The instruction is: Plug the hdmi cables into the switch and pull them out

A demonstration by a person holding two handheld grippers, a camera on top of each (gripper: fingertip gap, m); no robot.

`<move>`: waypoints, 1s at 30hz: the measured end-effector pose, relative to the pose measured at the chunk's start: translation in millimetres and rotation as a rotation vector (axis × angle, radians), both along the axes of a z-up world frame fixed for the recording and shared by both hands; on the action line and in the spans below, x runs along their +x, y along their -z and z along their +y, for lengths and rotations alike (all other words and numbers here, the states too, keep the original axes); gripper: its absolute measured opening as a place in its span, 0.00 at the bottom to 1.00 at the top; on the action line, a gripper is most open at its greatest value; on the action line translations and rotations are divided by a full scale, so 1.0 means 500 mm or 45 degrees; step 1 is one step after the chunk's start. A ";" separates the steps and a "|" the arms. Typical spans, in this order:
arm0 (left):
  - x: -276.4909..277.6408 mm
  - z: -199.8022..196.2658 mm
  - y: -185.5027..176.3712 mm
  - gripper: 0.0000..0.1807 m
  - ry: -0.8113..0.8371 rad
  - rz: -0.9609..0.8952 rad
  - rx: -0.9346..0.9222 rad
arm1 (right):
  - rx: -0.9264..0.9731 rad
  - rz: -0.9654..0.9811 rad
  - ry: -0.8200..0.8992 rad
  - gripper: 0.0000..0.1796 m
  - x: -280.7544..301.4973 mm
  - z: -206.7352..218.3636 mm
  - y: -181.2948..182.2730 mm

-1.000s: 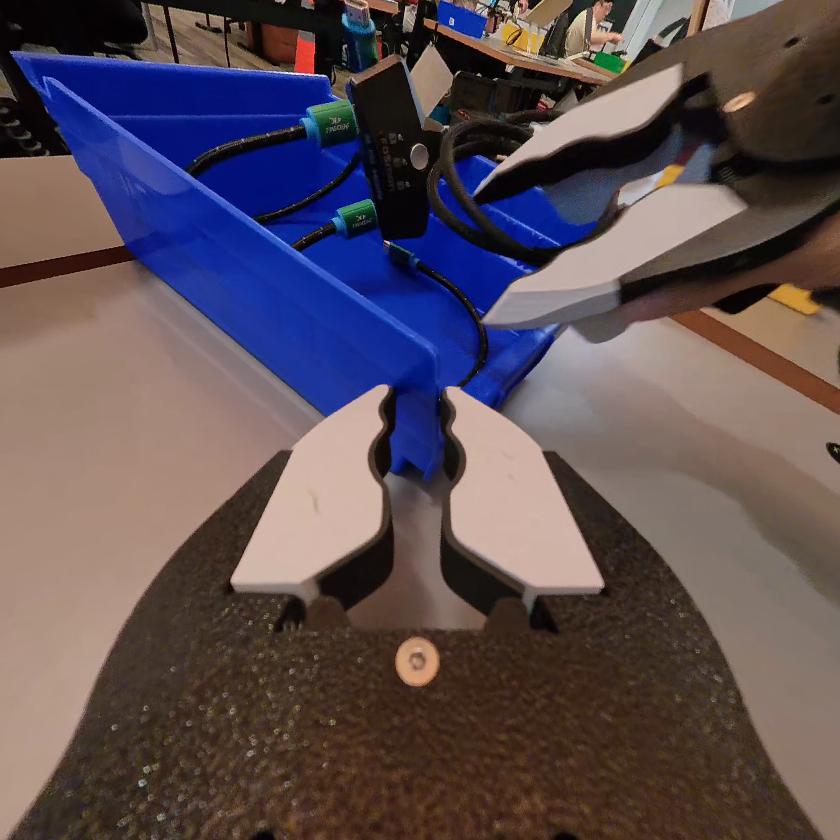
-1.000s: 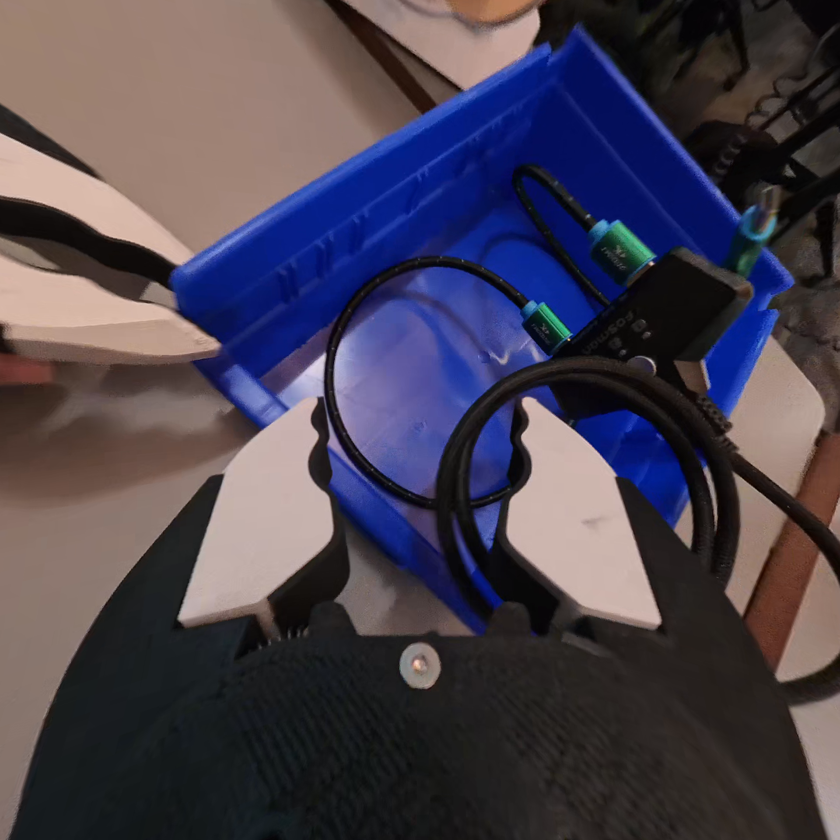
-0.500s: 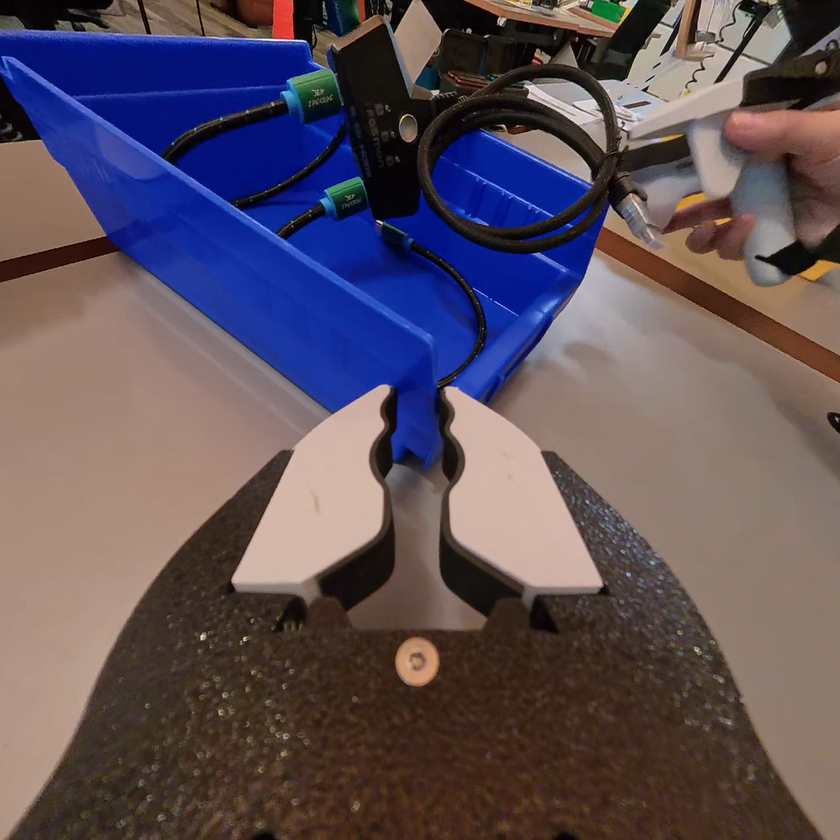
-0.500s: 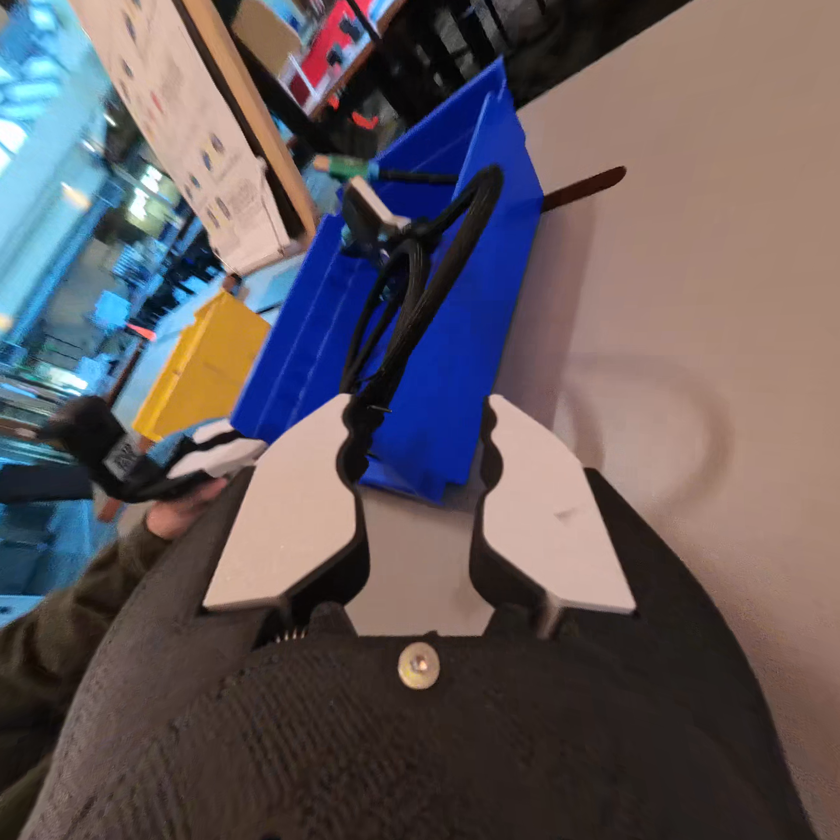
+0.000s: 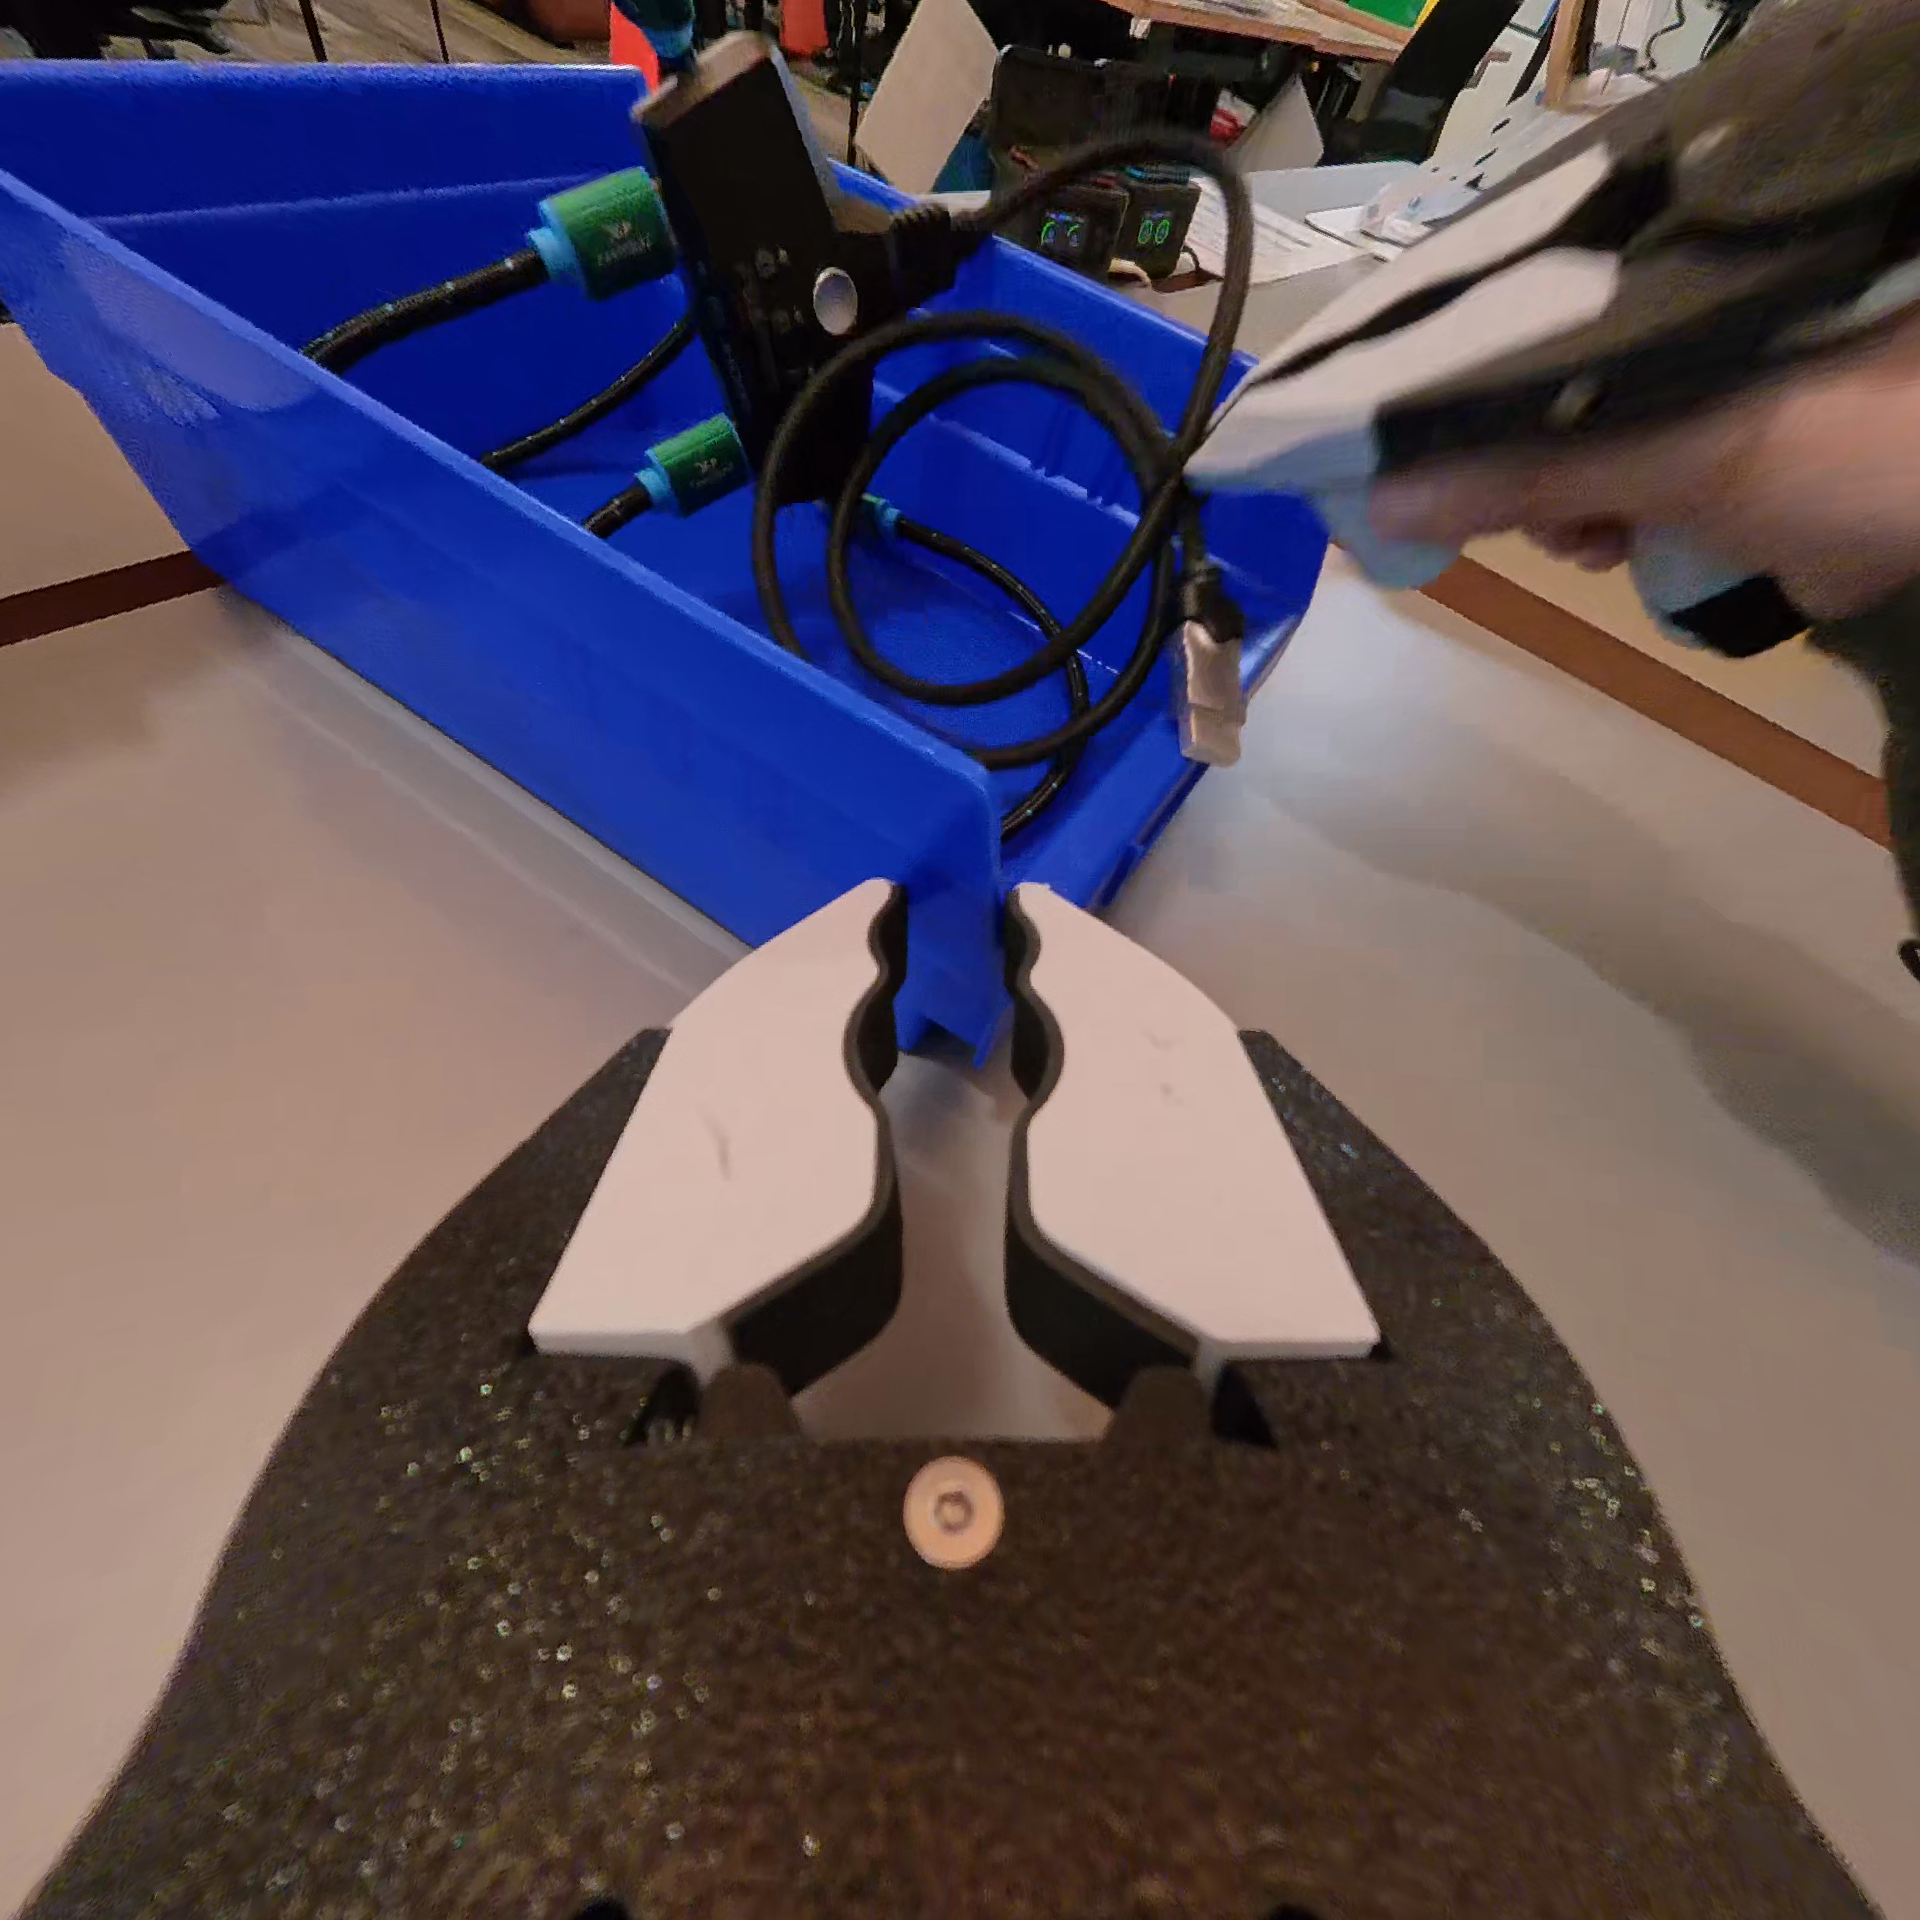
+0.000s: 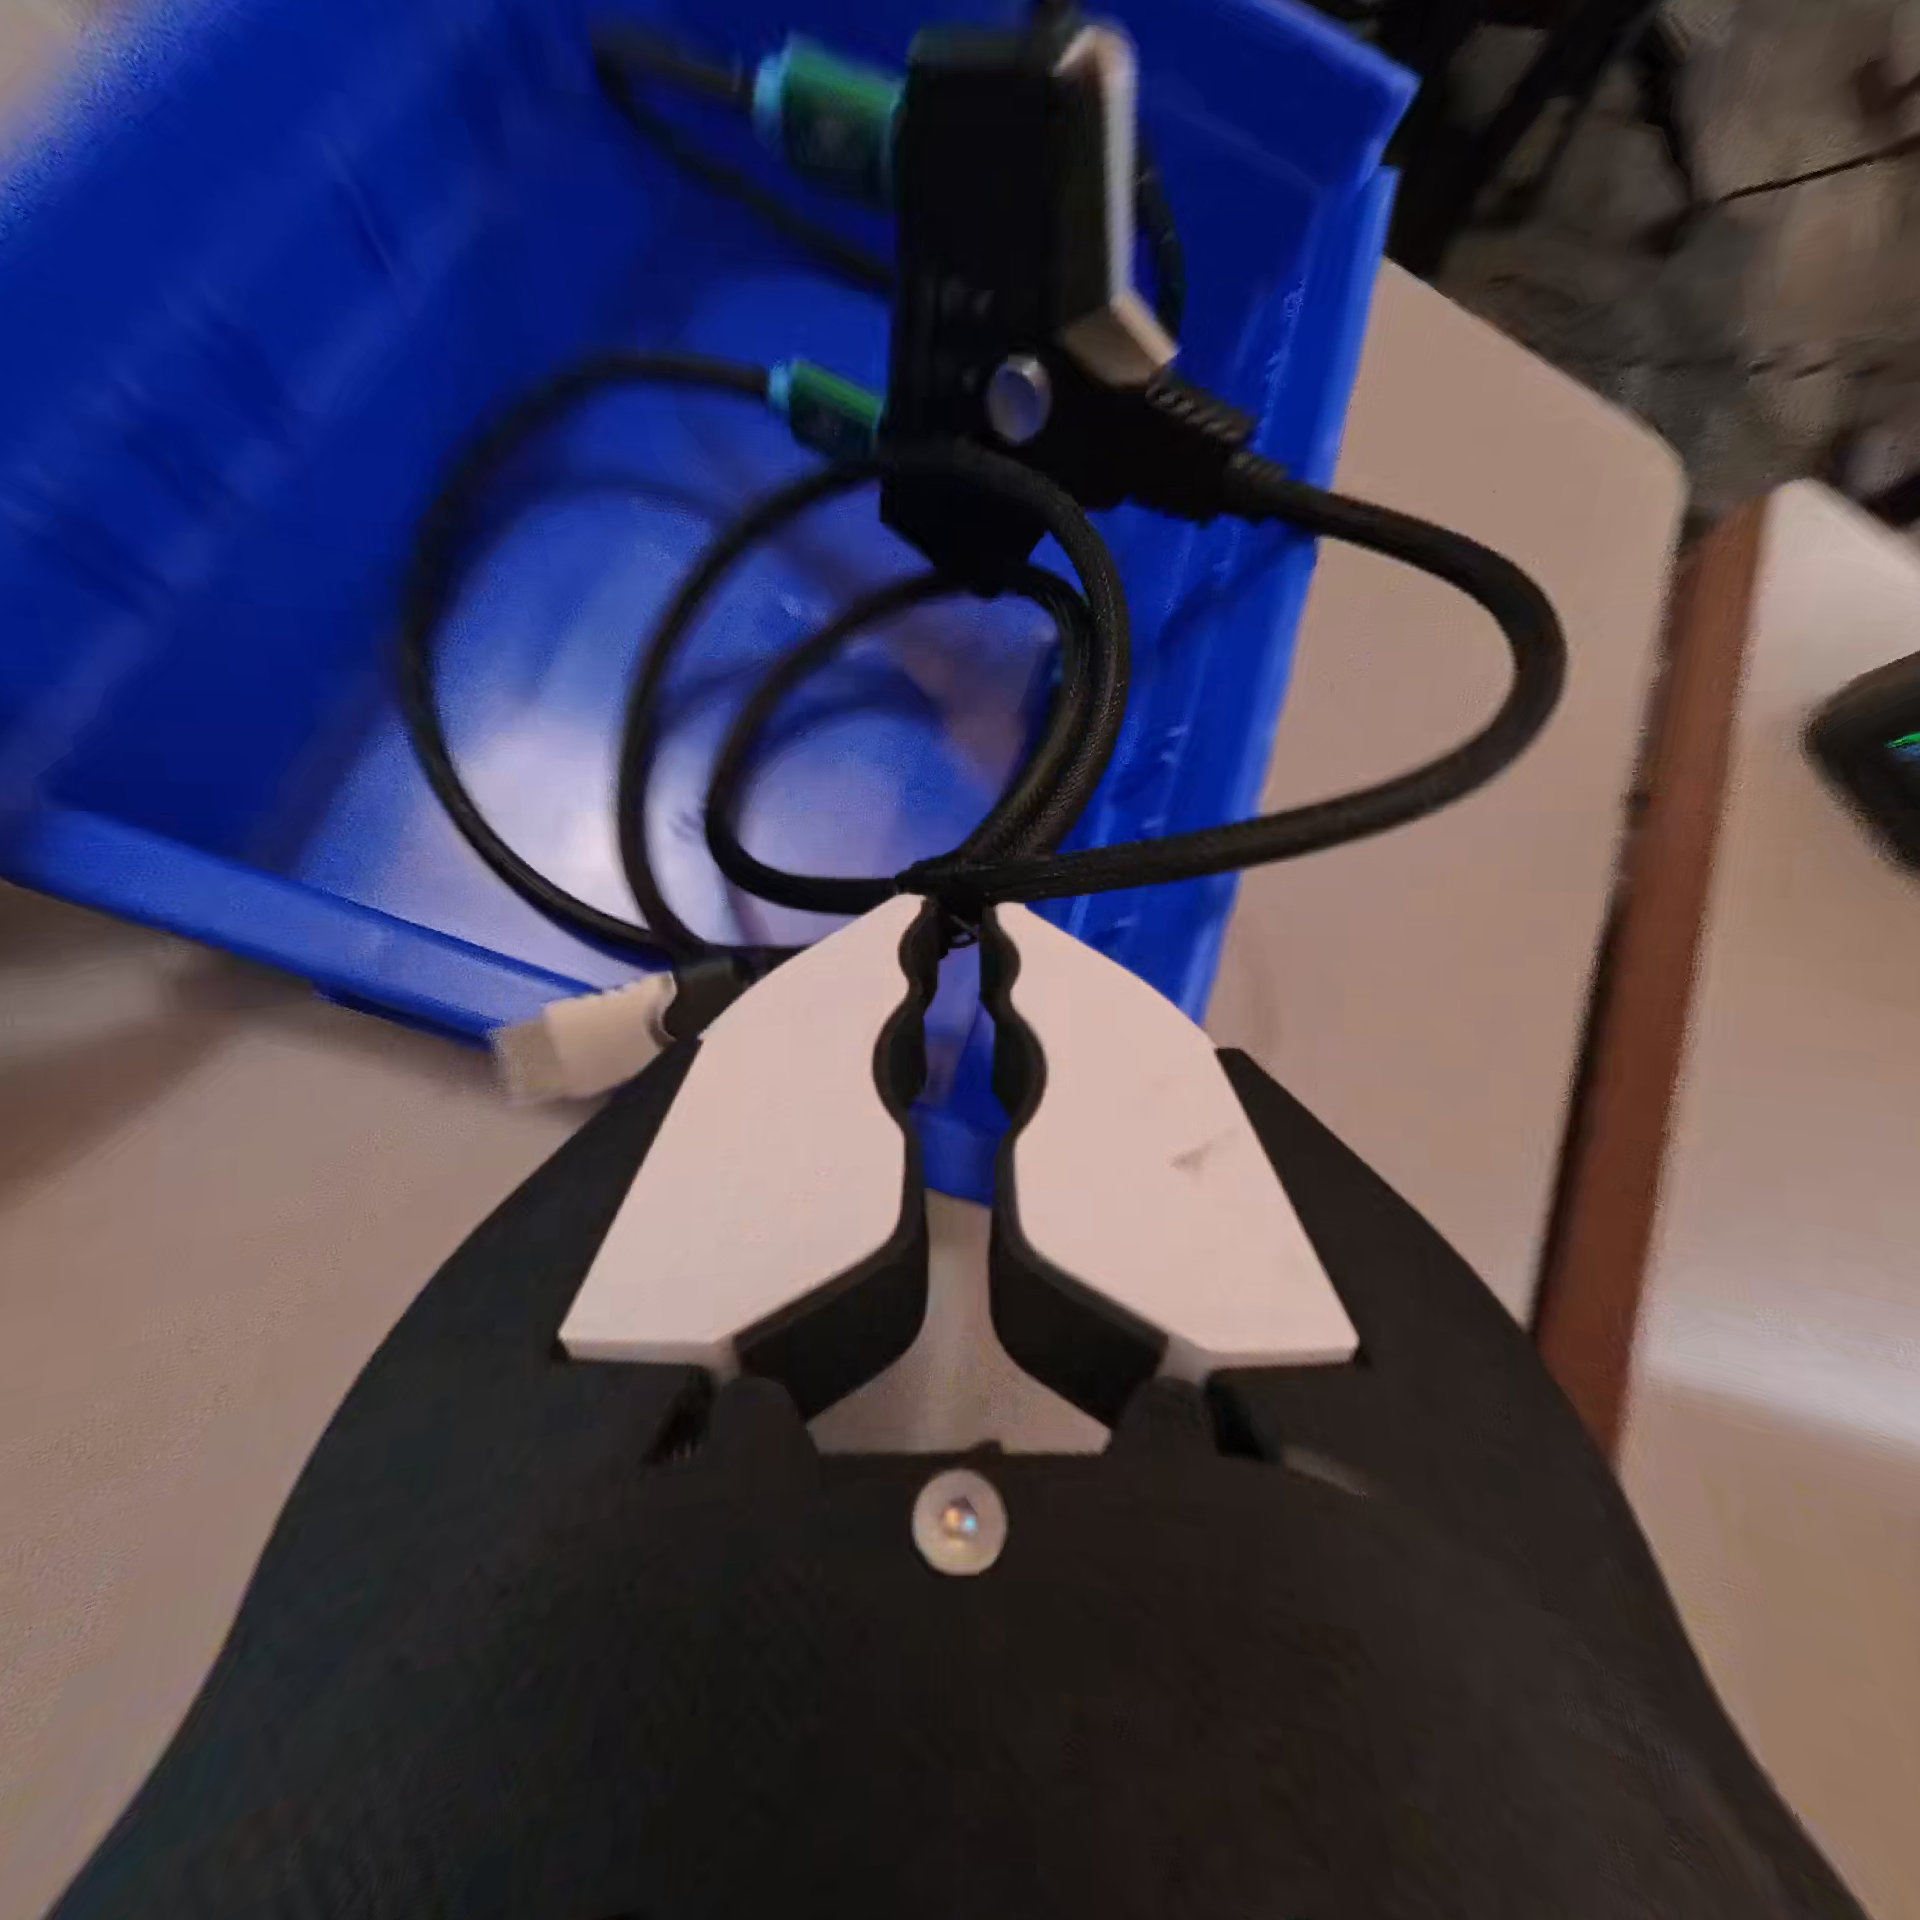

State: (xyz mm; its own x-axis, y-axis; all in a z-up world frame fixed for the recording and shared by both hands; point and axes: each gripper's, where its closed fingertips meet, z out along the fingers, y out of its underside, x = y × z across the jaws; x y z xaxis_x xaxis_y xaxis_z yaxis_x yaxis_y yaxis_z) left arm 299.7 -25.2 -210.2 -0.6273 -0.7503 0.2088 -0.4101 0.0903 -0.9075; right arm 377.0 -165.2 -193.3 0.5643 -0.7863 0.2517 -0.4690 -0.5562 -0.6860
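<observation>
While my left gripper (image 5: 951, 940) clamps the blue bin (image 5: 582, 644) at its near corner, my right gripper (image 6: 951, 935) pinches the coiled black cable (image 6: 1091, 686) at 12 o'clock. That cable looks limp and light, so it's a poor handle; I'd grip the rigid switch (image 5: 764, 260) body instead, propped at the bin's 12 o'clock with green plugs (image 5: 603, 234) in. Smooth grey table (image 5: 312, 1039), cluttered workshop behind.
</observation>
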 end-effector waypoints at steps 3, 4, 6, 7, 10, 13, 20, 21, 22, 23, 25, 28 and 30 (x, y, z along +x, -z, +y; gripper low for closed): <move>0.000 -0.001 0.000 0.09 0.004 0.002 0.013 | -0.300 -0.227 -0.017 0.04 0.020 0.009 0.045; -0.001 -0.002 0.000 0.09 0.009 0.006 0.012 | -0.304 -0.323 -0.009 0.03 0.026 0.014 0.034; -0.003 -0.006 0.000 0.09 0.021 0.020 -0.003 | -0.197 -0.344 -0.018 0.03 0.029 0.037 0.027; -0.004 -0.006 0.000 0.09 0.022 0.025 -0.004 | -0.153 -0.317 -0.043 0.02 0.027 0.050 0.029; -0.006 -0.007 0.000 0.09 0.031 0.038 0.013 | -0.187 -0.128 -0.048 0.02 0.016 0.045 0.056; -0.011 -0.001 -0.006 0.08 0.042 0.048 0.018 | -0.126 -0.238 -0.037 0.03 0.016 0.034 0.011; -0.045 0.083 -0.064 0.13 -0.029 -0.028 -0.041 | 0.039 -0.398 0.193 0.13 0.011 -0.061 -0.123; -0.056 0.099 -0.073 0.13 -0.030 -0.039 -0.034 | 0.063 -0.328 0.238 0.15 0.017 -0.081 -0.110; -0.067 0.115 -0.084 0.13 -0.029 -0.054 -0.030 | 0.105 -0.225 0.272 0.20 0.022 -0.095 -0.084; -0.079 0.131 -0.094 0.13 -0.027 -0.066 -0.027 | 0.139 -0.135 0.296 0.26 0.027 -0.105 -0.058; -0.103 0.164 -0.111 0.13 -0.031 -0.088 -0.024 | 0.285 0.001 0.203 0.27 0.029 -0.079 -0.012; -0.134 0.210 -0.116 0.13 -0.038 -0.094 -0.012 | 0.361 -0.014 0.174 0.06 0.031 -0.057 0.007; -0.154 0.240 -0.108 0.13 -0.041 -0.076 0.010 | 0.293 -0.082 0.182 0.03 0.030 -0.065 0.007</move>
